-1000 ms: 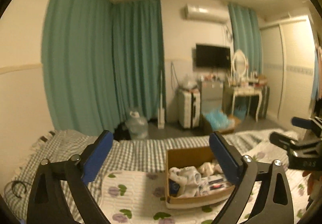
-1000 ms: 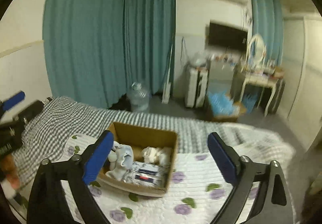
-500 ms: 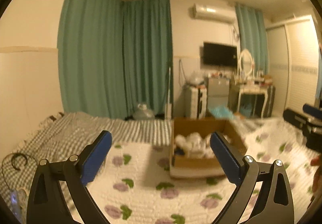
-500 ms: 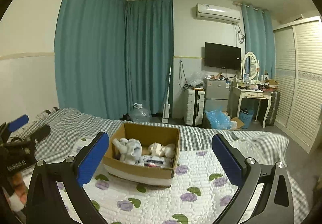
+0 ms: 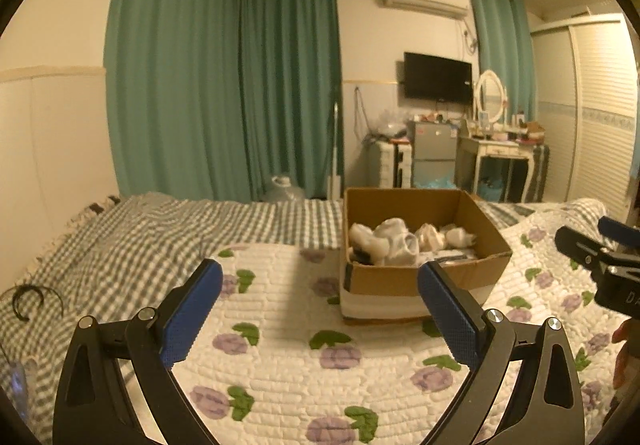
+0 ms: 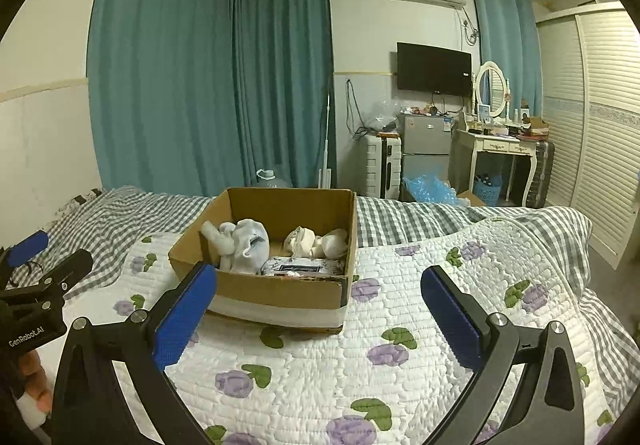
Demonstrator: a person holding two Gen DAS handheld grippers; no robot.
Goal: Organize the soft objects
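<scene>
Levelling out since a second ago: both grippers, left [image 5: 320, 309] and right [image 6: 319, 309], jaws spread, empty, now facing box [image 6: 280, 293] of socks [image 6: 244, 245]; approach starting, nothing grasped.

The left gripper [image 5: 320, 285] hung spread wide above the quilt [image 5: 280, 357], the cardboard box [image 5: 420, 281] just ahead-right holding socks [image 5: 396, 241].

This is a home bedroom. A bed [image 6: 400, 325] with a flowered quilt [image 6: 420, 309] fills the foreground, while teal curtains [image 6: 208, 77], a wall-mounted television [image 6: 434, 69], a dressing table [image 6: 502, 147] and a louvred wardrobe [image 6: 600, 125] line the walls.
</scene>
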